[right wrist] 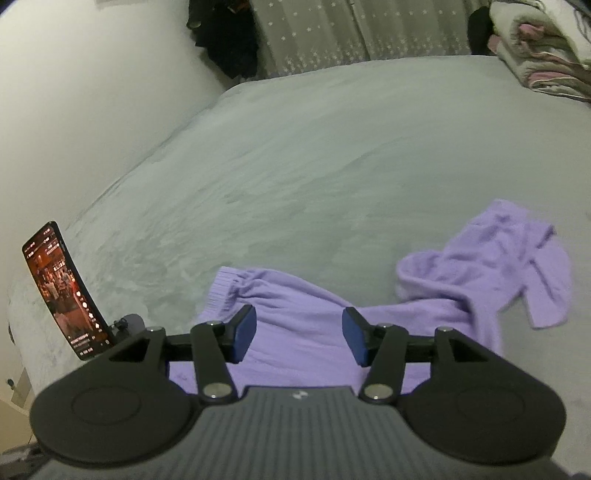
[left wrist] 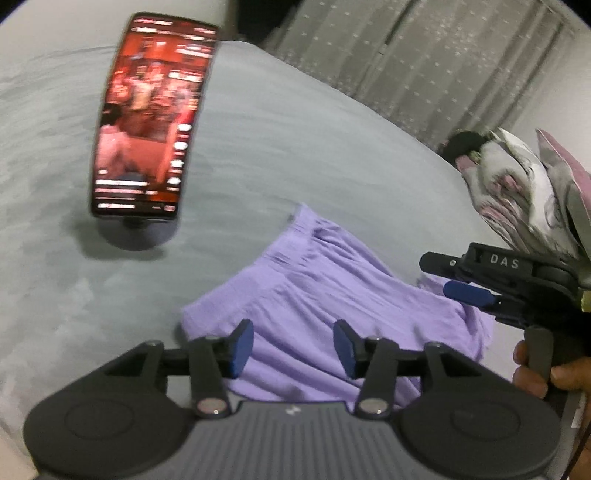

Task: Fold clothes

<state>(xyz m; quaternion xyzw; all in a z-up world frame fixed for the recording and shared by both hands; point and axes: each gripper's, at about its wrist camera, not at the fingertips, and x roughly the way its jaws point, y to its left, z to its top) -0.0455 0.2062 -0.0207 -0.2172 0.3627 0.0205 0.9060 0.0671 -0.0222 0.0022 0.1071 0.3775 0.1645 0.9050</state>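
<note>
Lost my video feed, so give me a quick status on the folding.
Left gripper and right gripper open, empty, above the cloth. Purple garment rumpled on the grey bed, not folded. Lit phone propped aside, clear.

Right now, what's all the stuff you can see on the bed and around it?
bed: one, grey cover, fills most of both views.
shorts: one, purple, on the bed just past both grippers.
top: one, purple, crumpled, beside the shorts.
phone: one, screen lit red, upright on a small stand near the bed's edge.
bedding pile: one, grey and pink floral, far corner of the bed.
curtain: one, grey with small white dots, behind the bed.
dark clothes: one heap, black, hanging by the curtain.
left gripper: one, black with blue fingers, open, nothing between them.
right gripper: one, same colours, open, nothing between them.
hand: one, holding the right gripper's handle.
</note>
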